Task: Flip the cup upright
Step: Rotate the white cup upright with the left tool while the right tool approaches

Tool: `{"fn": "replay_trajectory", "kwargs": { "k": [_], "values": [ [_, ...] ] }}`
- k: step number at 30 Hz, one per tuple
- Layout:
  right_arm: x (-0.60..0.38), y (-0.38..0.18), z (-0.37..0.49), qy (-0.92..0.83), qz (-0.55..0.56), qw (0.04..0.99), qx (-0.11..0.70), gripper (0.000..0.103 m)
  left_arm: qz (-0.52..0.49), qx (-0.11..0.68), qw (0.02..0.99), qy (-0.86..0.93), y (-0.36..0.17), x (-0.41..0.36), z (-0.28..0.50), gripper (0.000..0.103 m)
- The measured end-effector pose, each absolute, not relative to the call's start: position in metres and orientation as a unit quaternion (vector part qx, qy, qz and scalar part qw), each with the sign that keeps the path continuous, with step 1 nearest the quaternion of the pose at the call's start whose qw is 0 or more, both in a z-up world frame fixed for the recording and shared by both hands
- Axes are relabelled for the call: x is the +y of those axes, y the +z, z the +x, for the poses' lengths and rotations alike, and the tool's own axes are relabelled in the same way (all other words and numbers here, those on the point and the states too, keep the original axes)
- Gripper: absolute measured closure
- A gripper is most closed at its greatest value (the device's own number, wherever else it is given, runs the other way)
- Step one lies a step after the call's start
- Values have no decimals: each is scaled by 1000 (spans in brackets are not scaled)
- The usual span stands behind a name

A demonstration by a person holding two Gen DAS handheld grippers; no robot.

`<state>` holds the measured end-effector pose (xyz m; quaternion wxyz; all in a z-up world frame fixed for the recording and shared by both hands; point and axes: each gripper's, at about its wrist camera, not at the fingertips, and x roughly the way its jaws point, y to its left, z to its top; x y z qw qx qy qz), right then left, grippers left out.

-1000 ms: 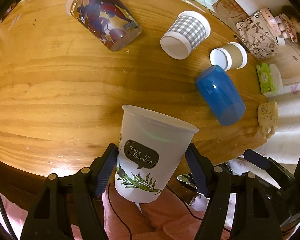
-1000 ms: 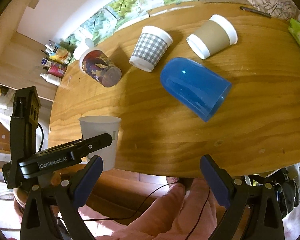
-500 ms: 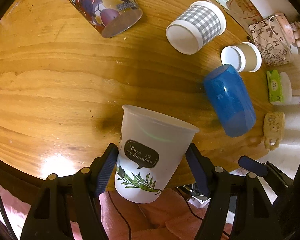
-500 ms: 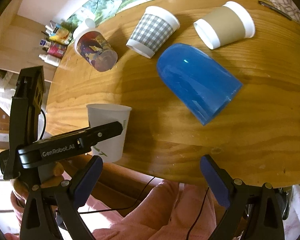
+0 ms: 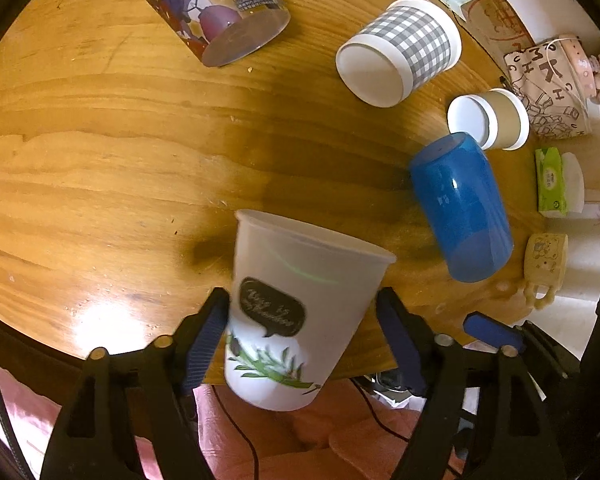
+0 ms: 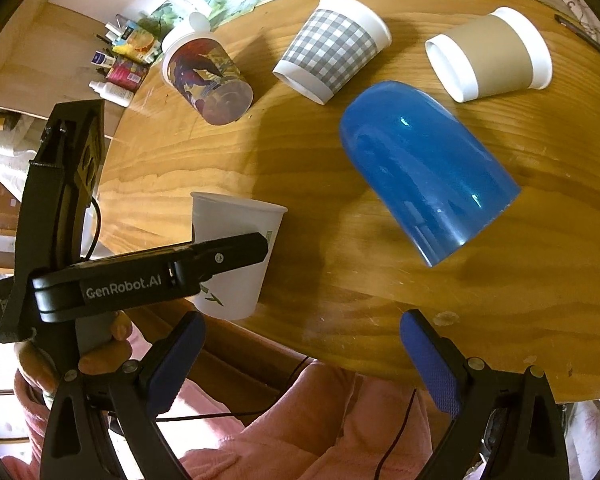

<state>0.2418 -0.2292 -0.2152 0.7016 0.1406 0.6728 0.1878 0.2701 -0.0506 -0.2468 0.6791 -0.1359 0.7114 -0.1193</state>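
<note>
My left gripper (image 5: 302,336) is shut on a white cup with a bamboo print (image 5: 296,312), held upright with its rim up, over the near edge of the wooden table (image 5: 100,168). The same cup (image 6: 236,240) and the left gripper's body show at the left of the right wrist view. My right gripper (image 6: 300,360) is open and empty over the table's near edge, below a blue cup (image 6: 424,168) that stands upside down. The blue cup also shows in the left wrist view (image 5: 460,208).
Three more cups stand upside down further back: a colourful printed one (image 6: 208,80), a grey checked one (image 6: 332,48) and a brown one (image 6: 492,56). Bottles (image 6: 120,72) stand beyond the table's left edge. A tissue pack (image 5: 550,184) and a mug (image 5: 544,264) lie off to the right.
Both grippers have moved forward over the table, so the cups look nearer. The white cup stays in the left gripper, now tilted slightly.
</note>
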Motion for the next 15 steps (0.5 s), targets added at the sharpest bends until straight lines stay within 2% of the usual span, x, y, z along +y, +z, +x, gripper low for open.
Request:
{"fn": "replay_trajectory", "kwargs": {
  "k": [15],
  "values": [
    [-224,-216,242,190,140,699,675,5,-124,721,668,-137,-245,-51,272,22]
  ]
}}
